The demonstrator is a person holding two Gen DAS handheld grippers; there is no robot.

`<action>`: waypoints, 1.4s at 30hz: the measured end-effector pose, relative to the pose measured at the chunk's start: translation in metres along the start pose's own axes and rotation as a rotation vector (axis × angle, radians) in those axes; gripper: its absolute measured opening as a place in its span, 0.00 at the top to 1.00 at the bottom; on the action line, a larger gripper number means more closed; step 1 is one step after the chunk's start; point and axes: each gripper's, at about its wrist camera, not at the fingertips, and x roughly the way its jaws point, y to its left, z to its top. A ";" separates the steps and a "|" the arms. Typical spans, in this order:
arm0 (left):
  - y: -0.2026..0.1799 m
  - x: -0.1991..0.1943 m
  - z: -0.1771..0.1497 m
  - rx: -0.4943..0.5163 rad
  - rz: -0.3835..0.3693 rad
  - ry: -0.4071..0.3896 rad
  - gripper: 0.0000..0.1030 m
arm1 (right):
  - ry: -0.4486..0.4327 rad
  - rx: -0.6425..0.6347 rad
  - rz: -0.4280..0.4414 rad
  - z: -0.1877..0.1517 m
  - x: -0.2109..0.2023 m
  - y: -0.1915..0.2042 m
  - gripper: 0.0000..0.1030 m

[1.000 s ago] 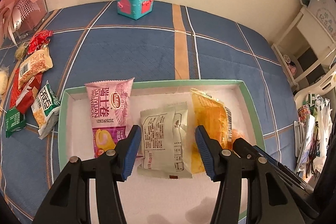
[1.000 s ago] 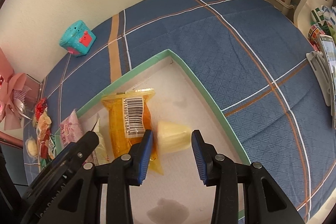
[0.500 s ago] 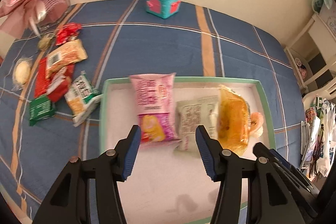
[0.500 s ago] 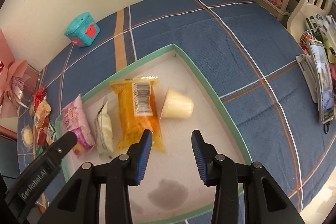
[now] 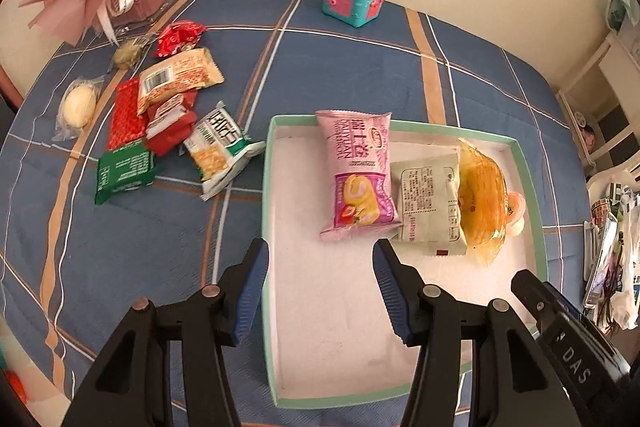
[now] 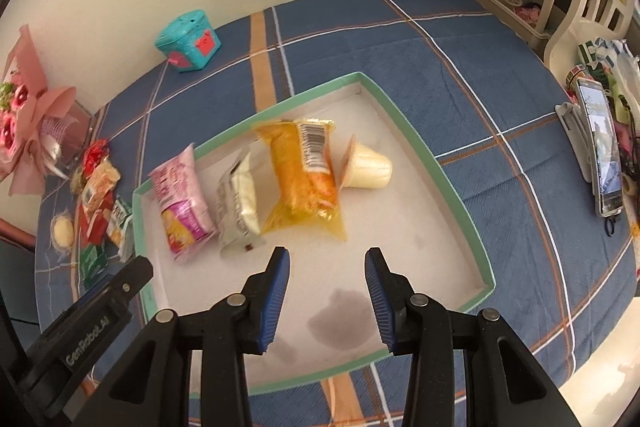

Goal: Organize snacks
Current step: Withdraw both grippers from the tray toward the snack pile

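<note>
Blue plaid cloth (image 5: 340, 67) carries our green-rimmed tray (image 5: 267, 187). We have pulled both grippers back and up from the row inside: pink pack (image 5: 356, 175), white pack (image 5: 430, 199), orange pack (image 6: 304, 179), pudding cup (image 6: 366, 169). Our left gripper (image 5: 320, 291) and right gripper (image 6: 326, 297) hang spread and empty. Loose snacks (image 5: 160, 131) wait left of the tray, with bare cloth between.

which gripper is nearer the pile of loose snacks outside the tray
Left. The left gripper hangs over the tray's pile-side edge, beside the snack pile; the right gripper sits farther along the tray.
</note>
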 end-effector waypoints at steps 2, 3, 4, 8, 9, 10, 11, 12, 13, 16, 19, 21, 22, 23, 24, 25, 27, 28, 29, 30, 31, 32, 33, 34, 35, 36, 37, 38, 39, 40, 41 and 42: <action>0.004 -0.004 -0.004 -0.004 -0.007 0.000 0.46 | -0.007 -0.016 -0.002 -0.003 -0.004 0.006 0.59; 0.005 -0.005 -0.004 -0.003 -0.008 0.000 0.46 | -0.011 -0.022 -0.001 -0.006 -0.006 0.008 0.59; 0.007 -0.007 -0.007 -0.003 -0.008 -0.001 0.46 | -0.013 -0.026 0.001 -0.007 -0.007 0.010 0.59; 0.016 -0.014 -0.012 -0.009 -0.013 -0.009 0.46 | -0.017 -0.040 0.011 -0.016 -0.012 0.015 0.59; 0.019 -0.017 -0.014 -0.013 -0.013 -0.014 0.46 | -0.017 -0.042 0.010 -0.018 -0.013 0.016 0.59; 0.021 -0.019 -0.015 -0.015 -0.012 -0.016 0.46 | -0.017 -0.044 0.007 -0.019 -0.014 0.016 0.59; 0.023 -0.021 -0.016 -0.016 -0.009 -0.018 0.46 | -0.020 -0.047 0.005 -0.021 -0.015 0.017 0.59; 0.024 -0.022 -0.017 -0.018 -0.006 -0.020 0.46 | -0.021 -0.050 0.006 -0.022 -0.016 0.018 0.59; 0.027 -0.023 -0.018 -0.019 -0.001 -0.021 0.46 | -0.024 -0.055 0.008 -0.023 -0.017 0.019 0.59; 0.031 -0.023 -0.017 -0.017 0.004 -0.021 0.46 | -0.026 -0.063 0.009 -0.023 -0.017 0.023 0.59; 0.035 -0.023 -0.014 -0.022 0.013 -0.020 0.46 | -0.023 -0.068 0.011 -0.023 -0.016 0.024 0.59; 0.037 -0.022 -0.012 -0.025 0.019 -0.018 0.46 | -0.023 -0.073 0.013 -0.022 -0.015 0.026 0.59; 0.038 -0.022 -0.012 -0.028 0.022 -0.017 0.45 | -0.023 -0.075 0.013 -0.022 -0.015 0.027 0.59; 0.039 -0.021 -0.011 -0.032 0.029 -0.015 0.45 | -0.023 -0.076 0.013 -0.022 -0.015 0.027 0.59; 0.040 -0.020 -0.011 -0.036 0.039 -0.014 0.39 | -0.023 -0.076 0.011 -0.022 -0.014 0.028 0.59; 0.040 -0.020 -0.011 -0.039 0.049 -0.014 0.33 | -0.023 -0.075 0.008 -0.022 -0.014 0.028 0.57; 0.043 -0.018 -0.011 -0.045 0.075 -0.011 0.28 | -0.021 -0.075 -0.011 -0.021 -0.012 0.027 0.45; 0.044 -0.017 -0.011 -0.047 0.082 -0.010 0.24 | -0.021 -0.076 -0.016 -0.021 -0.011 0.027 0.36; 0.045 -0.016 -0.011 -0.050 0.091 -0.010 0.23 | -0.020 -0.078 -0.021 -0.021 -0.009 0.027 0.33; 0.046 -0.015 -0.011 -0.049 0.098 -0.013 0.23 | -0.017 -0.081 -0.025 -0.021 -0.008 0.026 0.33; 0.047 -0.015 -0.011 -0.048 0.104 -0.016 0.23 | -0.015 -0.082 -0.025 -0.021 -0.007 0.026 0.31; 0.047 -0.015 -0.010 -0.047 0.111 -0.020 0.22 | -0.020 -0.092 -0.022 -0.021 -0.006 0.025 0.27; 0.048 -0.016 -0.010 -0.045 0.122 -0.027 0.21 | -0.019 -0.092 -0.020 -0.020 -0.005 0.025 0.25; 0.049 -0.016 -0.010 -0.044 0.127 -0.032 0.14 | -0.021 -0.091 -0.016 -0.020 -0.005 0.025 0.21; 0.049 -0.016 -0.010 -0.043 0.132 -0.038 0.10 | -0.024 -0.091 -0.014 -0.020 -0.005 0.025 0.18; 0.050 -0.017 -0.010 -0.045 0.137 -0.046 0.06 | -0.031 -0.095 -0.011 -0.020 -0.006 0.025 0.17; 0.050 -0.018 -0.009 -0.045 0.142 -0.056 0.06 | -0.037 -0.098 -0.011 -0.020 -0.006 0.025 0.13; 0.051 -0.018 -0.009 -0.044 0.143 -0.060 0.05 | -0.041 -0.101 -0.011 -0.020 -0.006 0.026 0.09; 0.052 -0.018 -0.009 -0.043 0.144 -0.064 0.05 | -0.047 -0.104 -0.011 -0.021 -0.006 0.026 0.07; 0.052 -0.018 -0.009 -0.043 0.144 -0.067 0.03 | -0.050 -0.105 -0.011 -0.021 -0.007 0.027 0.03; 0.052 -0.019 -0.008 -0.043 0.148 -0.072 0.03 | -0.055 -0.106 -0.008 -0.021 -0.007 0.027 0.01; 0.053 -0.019 -0.007 -0.041 0.153 -0.077 0.02 | -0.059 -0.107 -0.006 -0.020 -0.007 0.027 0.00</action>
